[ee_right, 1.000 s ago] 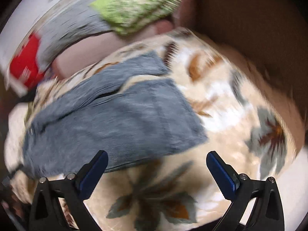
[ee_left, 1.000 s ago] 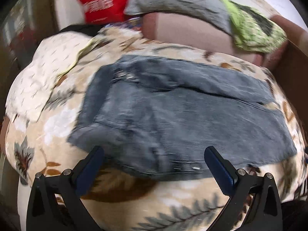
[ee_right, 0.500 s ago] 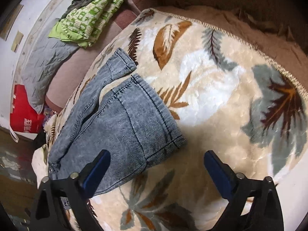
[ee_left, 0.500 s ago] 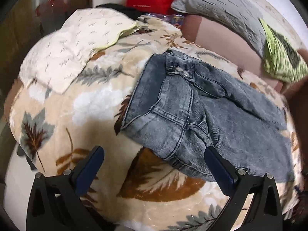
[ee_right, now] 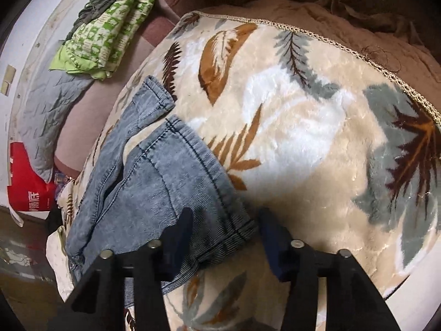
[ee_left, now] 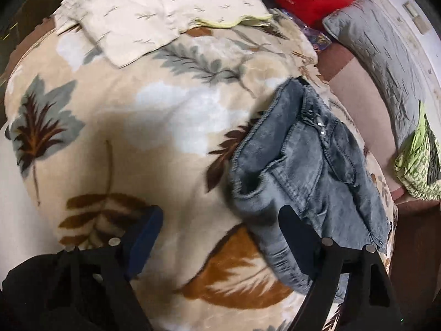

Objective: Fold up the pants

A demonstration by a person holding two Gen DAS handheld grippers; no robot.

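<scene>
Your plush leaf-print blanket (ee_right: 297,127) carries the faded, stitched denim pants (ee_right: 154,182) at its left. Your right gripper (ee_right: 223,237) is closing around the hem corner; your left gripper (ee_left: 220,237) is closing beside the waistband, not yet pinching.

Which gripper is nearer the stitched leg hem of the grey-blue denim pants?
Right. The right gripper straddles the hem, jaws closing around it. The left gripper is at the waistband end of the pants, closing.
</scene>
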